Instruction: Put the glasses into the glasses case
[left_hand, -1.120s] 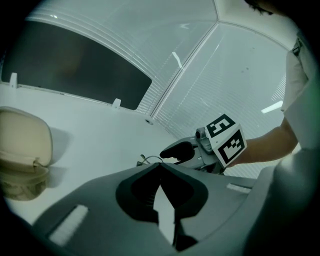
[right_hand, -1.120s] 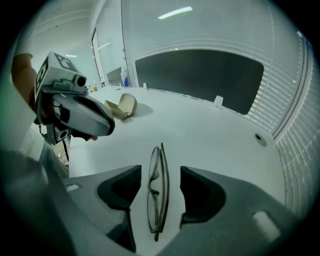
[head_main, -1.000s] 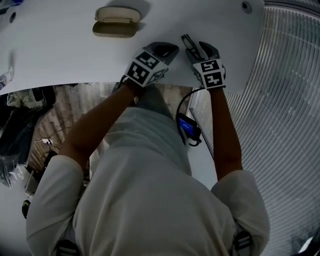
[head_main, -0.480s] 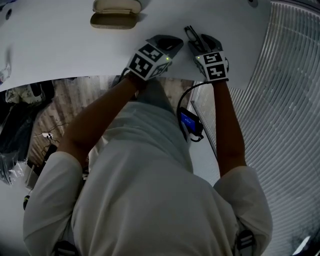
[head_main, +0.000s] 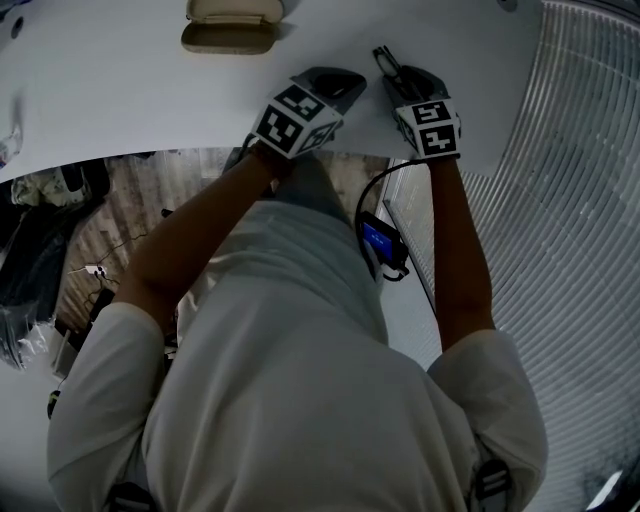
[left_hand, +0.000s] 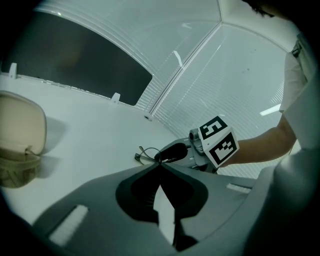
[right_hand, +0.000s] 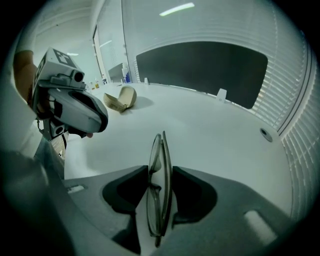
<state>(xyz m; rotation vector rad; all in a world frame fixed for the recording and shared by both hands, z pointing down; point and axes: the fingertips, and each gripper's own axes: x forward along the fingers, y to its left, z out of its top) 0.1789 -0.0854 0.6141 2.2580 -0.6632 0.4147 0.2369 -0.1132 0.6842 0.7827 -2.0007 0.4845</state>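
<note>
1. The glasses case (head_main: 230, 25) lay open on the white table (head_main: 120, 90). It was well beyond my left fingertips and off to their left.
2. My left gripper (head_main: 338, 80) was held over the table near its front edge. My left forearm (head_main: 190, 240) slanted up and inward to it, and the gripper tipped gently downward. Its jaws met at the tips with nothing between them.
3. Just right of those tips, near but apart, sat my right gripper (head_main: 402, 78). My right forearm (head_main: 455, 250) ran almost straight out to it, and the gripper was pitched steeply down at the table.
4. Its jaws had just been closing, and their pads pressed on either side of the folded glasses (right_hand: 159, 190). The glasses stood on edge between the pads, with the frame poking out past the fingertips toward the table's far side.
5. From my right fingertips the case lay well apart, ahead and to the left.
</note>
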